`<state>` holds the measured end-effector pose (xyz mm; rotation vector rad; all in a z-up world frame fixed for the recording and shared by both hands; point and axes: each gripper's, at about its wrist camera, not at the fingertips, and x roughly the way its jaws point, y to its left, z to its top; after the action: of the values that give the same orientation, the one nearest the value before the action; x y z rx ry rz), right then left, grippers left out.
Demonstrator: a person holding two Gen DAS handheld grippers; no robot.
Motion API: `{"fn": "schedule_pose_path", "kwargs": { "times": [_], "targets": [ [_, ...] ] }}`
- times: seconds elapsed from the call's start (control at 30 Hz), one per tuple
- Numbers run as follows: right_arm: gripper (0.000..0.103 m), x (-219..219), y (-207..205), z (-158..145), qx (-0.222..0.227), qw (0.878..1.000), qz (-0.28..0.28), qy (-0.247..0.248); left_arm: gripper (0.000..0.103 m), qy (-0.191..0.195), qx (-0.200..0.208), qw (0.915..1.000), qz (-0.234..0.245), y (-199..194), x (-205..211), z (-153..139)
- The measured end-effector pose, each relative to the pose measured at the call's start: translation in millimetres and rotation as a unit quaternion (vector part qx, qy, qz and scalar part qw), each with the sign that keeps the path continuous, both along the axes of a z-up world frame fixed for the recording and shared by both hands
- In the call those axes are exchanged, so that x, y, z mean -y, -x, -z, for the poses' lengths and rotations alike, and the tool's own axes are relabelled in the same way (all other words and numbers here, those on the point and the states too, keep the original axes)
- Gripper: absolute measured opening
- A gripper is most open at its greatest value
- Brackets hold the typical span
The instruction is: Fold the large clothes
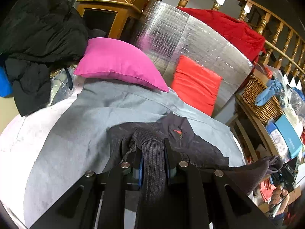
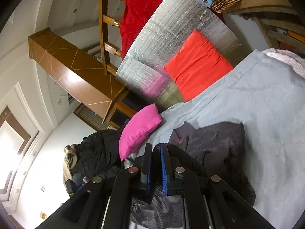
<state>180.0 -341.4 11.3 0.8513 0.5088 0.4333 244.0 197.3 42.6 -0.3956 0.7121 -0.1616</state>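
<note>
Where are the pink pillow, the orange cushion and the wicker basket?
pink pillow [image 1: 118,63]: left wrist view, middle of its face.
orange cushion [image 1: 196,84]: left wrist view, centre.
wicker basket [image 1: 261,103]: left wrist view, woven side.

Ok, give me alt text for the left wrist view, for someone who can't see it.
The left hand-held gripper is shut on the ribbed cuff of a dark jacket lying on a grey sheet. Behind it a pink pillow and an orange cushion rest against a silver foil panel, with a wooden railing beyond.
</note>
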Motion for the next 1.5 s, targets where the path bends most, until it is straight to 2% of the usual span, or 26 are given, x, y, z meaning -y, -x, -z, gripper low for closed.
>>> {"fn": "schedule_pose_path", "kwargs": {
  "times": [0.1,0.13,0.23,0.3,0.37,0.5,0.57,0.67,0.7,0.77,0.87,1.0,1.1,1.17,1.23,1.3,1.33,1.37,1.4,1.43,1.5],
  "targets": [
    [0.008,5.4,-16.4,-1.3,0.001,1.000,0.012,0.000,0.019,-0.008,-0.007,0.9999,-0.003,-20.5,3.3,1.4],
    [0.001,7.7,-21.2,-1.7,0.004,1.000,0.017,-0.002,0.019,-0.010,-0.011,0.9999,0.000,-29.5,5.7,4.2],
    [0.001,9.5,-46.3,1.5,-0.008,1.000,0.010,0.016,0.019,-0.027,-0.022,0.9994,0.006,-50.4,16.8,17.3],
    [0.001,1.6,-63.6,17.2,-0.048,0.998,-0.003,0.042,0.019,-0.054,-0.036,0.9979,0.006,-67.2,28.9,34.9],
    [0.003,-5.7,-70.0,39.5,-0.078,0.995,-0.001,0.067,0.019,-0.065,-0.054,0.9964,0.006,-80.2,34.8,51.5],
    [0.005,2.7,-63.1,73.8,-0.098,0.992,0.034,0.076,0.019,-0.090,-0.089,0.9919,0.001,-103.5,36.8,81.8],
    [0.008,5.9,-65.3,85.1,-0.118,0.986,0.044,0.108,0.019,-0.089,-0.100,0.9910,0.003,-110.7,33.3,88.8],
    [0.009,0.9,-81.7,94.7,-0.142,0.979,0.014,0.147,0.019,-0.086,-0.109,0.9902,0.008,-117.9,30.8,92.6],
    [0.025,-2.5,-87.2,95.3,-0.140,0.978,0.004,0.152,0.019,-0.087,-0.109,0.9902,0.009,-117.9,31.2,93.0],
    [0.103,-10.3,-100.0,92.8,-0.135,0.978,-0.016,0.156,0.019,-0.090,-0.106,0.9902,0.010,-118.1,33.3,93.0],
    [0.103,-23.9,-122.2,86.4,-0.111,0.981,-0.039,0.155,0.019,-0.094,-0.103,0.9902,0.014,-115.4,33.9,93.1],
    [0.103,-42.5,-159.5,89.9,-0.133,0.963,-0.061,0.227,0.019,-0.090,-0.101,0.9907,0.018,-115.1,31.6,92.1],
    [0.101,-49.1,-179.5,97.5,-0.143,0.953,-0.082,0.255,0.019,-0.095,-0.100,0.9903,0.021,-116.8,32.7,92.7],
    [0.089,-52.3,-195.7,107.4,-0.160,0.947,-0.099,0.261,0.019,-0.096,-0.100,0.9901,0.023,-118.5,33.4,93.4],
    [0.083,-55.4,-204.6,117.6,-0.175,0.939,-0.110,0.274,0.019,-0.097,-0.101,0.9898,0.026,-120.2,34.0,93.9],
    [0.070,-63.3,-212.7,126.0,-0.179,0.935,-0.140,0.273,0.019,-0.097,-0.102,0.9897,0.030,-122.6,34.2,94.6],
    [0.044,-68.8,-215.6,129.5,-0.183,0.930,-0.152,0.279,0.019,-0.097,-0.102,0.9896,0.031,-123.3,34.3,94.9],
    [0.034,-71.8,-216.7,130.9,-0.186,0.926,-0.153,0.292,0.019,-0.098,-0.102,0.9894,0.032,-124.1,34.0,94.8],
    [0.015,-72.1,-216.2,130.4,-0.184,0.925,-0.154,0.294,0.019,-0.098,-0.102,0.9894,0.033,-124.9,33.4,94.3],
    [0.010,-70.9,-212.8,126.2,-0.173,0.928,-0.151,0.294,0.019,-0.099,-0.102,0.9893,0.035,-125.9,32.9,93.9],
    [0.009,-65.5,-206.5,111.4,-0.148,0.935,-0.134,0.293,0.019,-0.099,-0.101,0.9891,0.040,-129.6,31.9,90.6]
  ]
}}
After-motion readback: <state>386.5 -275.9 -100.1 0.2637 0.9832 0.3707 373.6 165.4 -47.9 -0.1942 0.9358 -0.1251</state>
